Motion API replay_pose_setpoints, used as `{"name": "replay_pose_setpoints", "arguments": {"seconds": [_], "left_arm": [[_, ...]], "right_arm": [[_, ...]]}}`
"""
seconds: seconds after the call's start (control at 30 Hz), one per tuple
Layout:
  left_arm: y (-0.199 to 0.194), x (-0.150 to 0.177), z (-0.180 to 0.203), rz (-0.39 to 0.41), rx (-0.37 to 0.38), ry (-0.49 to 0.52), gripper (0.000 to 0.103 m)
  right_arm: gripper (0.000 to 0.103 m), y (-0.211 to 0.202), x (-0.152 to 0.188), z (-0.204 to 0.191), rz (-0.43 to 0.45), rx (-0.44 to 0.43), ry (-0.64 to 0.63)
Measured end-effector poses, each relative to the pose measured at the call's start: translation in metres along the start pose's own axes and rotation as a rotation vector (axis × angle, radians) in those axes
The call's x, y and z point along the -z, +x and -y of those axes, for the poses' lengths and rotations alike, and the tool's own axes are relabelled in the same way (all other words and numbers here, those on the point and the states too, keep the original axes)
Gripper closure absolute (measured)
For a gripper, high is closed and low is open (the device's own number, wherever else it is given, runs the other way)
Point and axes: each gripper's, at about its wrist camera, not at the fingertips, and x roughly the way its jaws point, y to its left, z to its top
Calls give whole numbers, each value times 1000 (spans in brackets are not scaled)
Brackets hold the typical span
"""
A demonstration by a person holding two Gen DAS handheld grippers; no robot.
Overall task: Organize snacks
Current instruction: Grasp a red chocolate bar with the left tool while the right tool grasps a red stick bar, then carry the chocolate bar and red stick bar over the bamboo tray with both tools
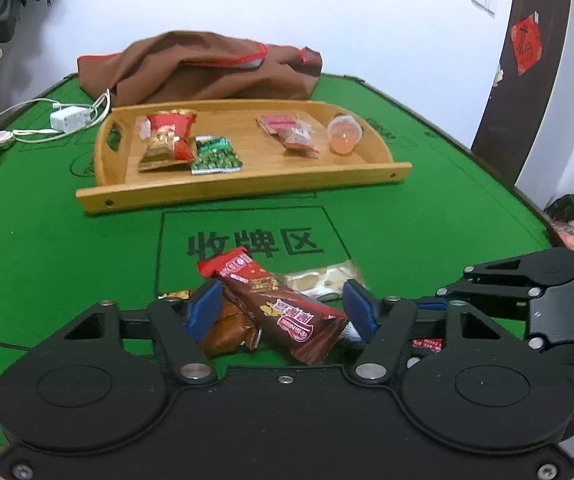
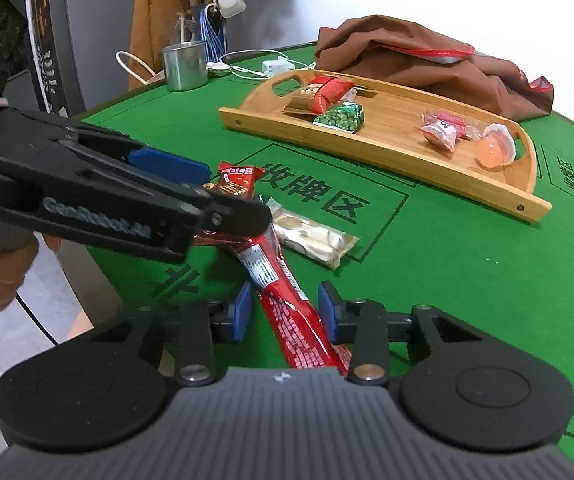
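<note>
Both grippers, left [image 1: 283, 308] and right [image 2: 285, 312], sit spread around wrapped bars [image 1: 287, 304], so we're lining up grabs for the tray [image 1: 243, 186].

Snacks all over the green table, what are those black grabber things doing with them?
A person is tidying snacks into the wooden tray, holding a grabber in each hand. The left gripper is open around a brown wafer bar in the pile on the green table. The right gripper is open around a long red bar and has not squeezed it. The tray already holds a red peanut bag, green peas, small red packets and a jelly cup.
</note>
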Motion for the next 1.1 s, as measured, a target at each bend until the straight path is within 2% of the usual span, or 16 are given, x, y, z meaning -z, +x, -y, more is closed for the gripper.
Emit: {"name": "replay_pose_setpoints", "arguments": {"seconds": [0.07,0.13,0.23,0.33,0.57,0.67,0.83,0.87,0.9,1.1], "left_arm": [[4,2,1,-5,-16,6,53],[4,3,2,7,-29,20,65],[1,2,-5,7,-18,-5,73],[-4,2,-11,8,-32,-16,76],[-6,5,-24,10,-116,-18,77],[-4,5,-28,12,-111,-39,75],[1,3,-32,22,-117,-54,62],[2,2,-33,22,-116,-60,61],[3,2,-34,23,-114,-67,58],[12,-3,-48,11,-117,-120,56]], "right_arm": [[64,0,0,1,0,4,10],[65,0,0,2,-1,7,20],[66,0,-1,3,-1,14,27],[67,0,-1,4,1,27,35],[70,-3,-2,12,24,77,53],[66,-1,-3,12,24,81,51],[66,4,-2,12,20,87,61],[57,4,-2,12,19,87,66],[55,5,-2,13,18,89,67],[55,6,-3,10,13,97,53]]}}
